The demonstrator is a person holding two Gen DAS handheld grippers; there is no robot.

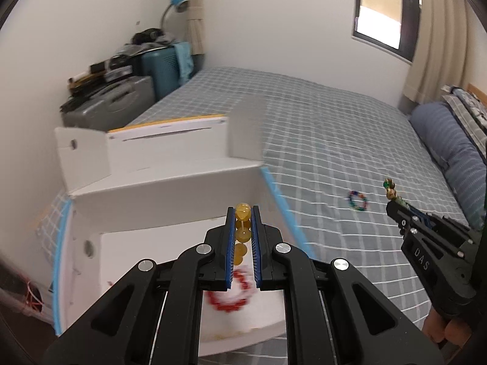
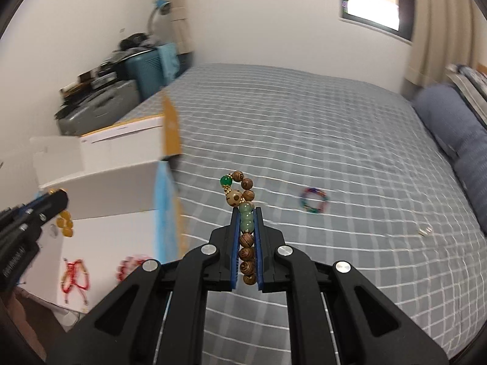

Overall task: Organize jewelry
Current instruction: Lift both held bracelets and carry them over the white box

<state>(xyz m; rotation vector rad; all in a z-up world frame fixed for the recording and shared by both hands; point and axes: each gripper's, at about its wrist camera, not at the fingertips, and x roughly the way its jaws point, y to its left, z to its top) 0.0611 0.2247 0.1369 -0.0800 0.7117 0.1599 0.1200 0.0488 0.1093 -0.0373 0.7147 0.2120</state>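
A bed (image 2: 304, 121) with a grey sheet checked in white lines carries everything. On it, at the left, stands an open white cardboard box (image 1: 158, 188) with blue-taped edges. A small multicoloured bead bracelet (image 2: 314, 200) lies flat on the sheet, well apart from the box. Further right lies a tiny pale object (image 2: 424, 230), too small to identify. A blue striped pillow (image 1: 450, 140) rests along the right side.
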